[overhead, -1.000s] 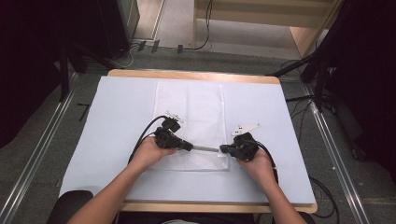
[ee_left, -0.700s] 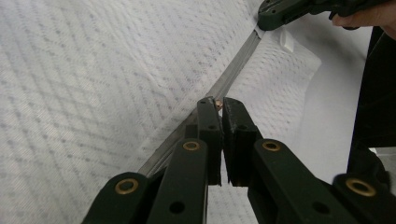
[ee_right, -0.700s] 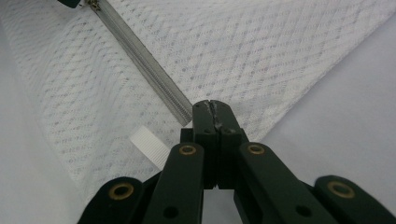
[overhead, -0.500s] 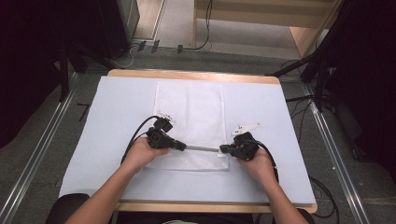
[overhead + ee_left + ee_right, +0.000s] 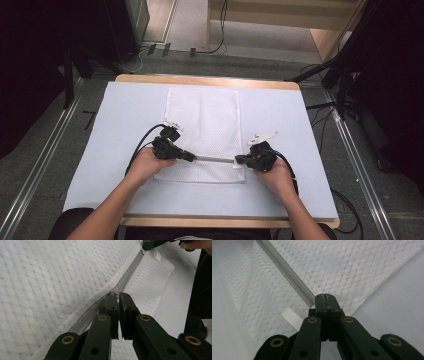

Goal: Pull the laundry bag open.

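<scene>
Mesh bag's (image 5: 205, 130) zipper (image 5: 215, 160) runs between both pinching jaws.

The high view looks forward and down from above the person's side, taking in the whole counter (image 5: 100, 150) from some distance; the left gripper view and the right gripper view each look very closely along their own black jaws. All three share the white mesh bag (image 5: 205, 120) and its grey zipper (image 5: 215, 159).

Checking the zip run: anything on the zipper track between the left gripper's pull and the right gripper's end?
Nothing visible. The zipper runs bare across the mesh bag from the left gripper to the right gripper.
</scene>
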A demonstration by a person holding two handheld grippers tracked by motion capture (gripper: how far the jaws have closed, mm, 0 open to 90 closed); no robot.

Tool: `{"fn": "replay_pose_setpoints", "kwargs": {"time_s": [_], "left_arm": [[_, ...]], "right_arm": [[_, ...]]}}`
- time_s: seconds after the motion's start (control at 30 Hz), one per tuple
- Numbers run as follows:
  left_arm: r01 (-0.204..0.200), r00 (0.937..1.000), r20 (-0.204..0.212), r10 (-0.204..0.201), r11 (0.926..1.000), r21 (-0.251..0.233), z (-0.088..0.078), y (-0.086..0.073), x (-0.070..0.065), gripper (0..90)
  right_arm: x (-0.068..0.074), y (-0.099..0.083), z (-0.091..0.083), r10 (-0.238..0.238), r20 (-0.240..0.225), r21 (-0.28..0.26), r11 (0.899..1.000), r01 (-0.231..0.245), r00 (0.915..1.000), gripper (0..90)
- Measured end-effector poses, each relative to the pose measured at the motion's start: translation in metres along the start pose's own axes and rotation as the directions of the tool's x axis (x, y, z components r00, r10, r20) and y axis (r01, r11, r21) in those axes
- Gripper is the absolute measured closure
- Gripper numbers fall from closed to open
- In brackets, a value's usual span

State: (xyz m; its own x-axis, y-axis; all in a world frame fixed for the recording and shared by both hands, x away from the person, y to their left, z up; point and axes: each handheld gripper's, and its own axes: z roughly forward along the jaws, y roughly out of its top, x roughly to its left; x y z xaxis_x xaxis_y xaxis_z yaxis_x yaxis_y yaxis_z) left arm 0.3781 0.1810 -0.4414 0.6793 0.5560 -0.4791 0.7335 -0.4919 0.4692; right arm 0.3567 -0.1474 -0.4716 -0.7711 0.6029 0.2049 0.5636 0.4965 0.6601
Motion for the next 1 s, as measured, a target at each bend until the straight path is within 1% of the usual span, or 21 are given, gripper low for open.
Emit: {"fn": "replay_pose_setpoints", "kwargs": {"time_s": [0.3, 0.4, 0.47, 0.6, 0.77, 0.87, 0.97, 1.0], "left_arm": [[0.017, 0.9996, -0.022, -0.018, 0.9998, -0.012, -0.017, -0.008, 0.007, 87.8], [0.018, 0.9995, -0.025, -0.019, 0.9997, -0.014, -0.022, -0.011, 0.009, 87.8], [0.017, 0.9992, -0.035, -0.018, 0.9998, -0.012, -0.026, -0.014, 0.010, 87.8], [0.027, 0.9988, -0.040, -0.028, 0.9994, -0.020, -0.033, -0.020, 0.014, 87.8], [0.023, 0.9985, -0.049, -0.024, 0.9991, -0.035, -0.045, -0.028, 0.015, 87.7], [0.018, 0.9975, -0.068, -0.021, 0.9990, -0.041, -0.052, -0.034, 0.016, 87.7], [0.036, 0.9958, -0.083, -0.040, 0.9981, -0.050, -0.062, -0.042, 0.022, 87.7], [0.047, 0.9949, -0.087, -0.052, 0.9971, -0.060, -0.064, -0.045, 0.023, 87.7]], "right_arm": [[-0.001, 0.000, 0.000, 0.002, -0.002, 0.002, 1.000, -0.002, 1.0000, 90.0], [-0.001, 0.000, 0.000, 0.005, -0.007, -0.003, 1.000, -0.005, 1.0000, 90.0], [-0.002, 0.000, 0.000, 0.008, -0.009, -0.002, 1.000, -0.008, 0.9999, 90.0], [-0.001, 0.000, 0.000, 0.005, -0.007, -0.003, 1.000, -0.005, 1.0000, 90.0], [-0.002, 0.000, 0.000, 0.008, -0.009, -0.002, 1.000, -0.008, 0.9999, 90.0], [-0.002, 0.000, 0.000, 0.004, -0.009, -0.003, 1.000, -0.004, 0.9999, 90.0], [-0.002, 0.000, 0.000, 0.005, -0.009, -0.002, 1.000, -0.005, 0.9999, 90.0], [-0.002, 0.000, 0.000, 0.005, -0.008, -0.002, 1.000, -0.005, 1.0000, 90.0]]}}
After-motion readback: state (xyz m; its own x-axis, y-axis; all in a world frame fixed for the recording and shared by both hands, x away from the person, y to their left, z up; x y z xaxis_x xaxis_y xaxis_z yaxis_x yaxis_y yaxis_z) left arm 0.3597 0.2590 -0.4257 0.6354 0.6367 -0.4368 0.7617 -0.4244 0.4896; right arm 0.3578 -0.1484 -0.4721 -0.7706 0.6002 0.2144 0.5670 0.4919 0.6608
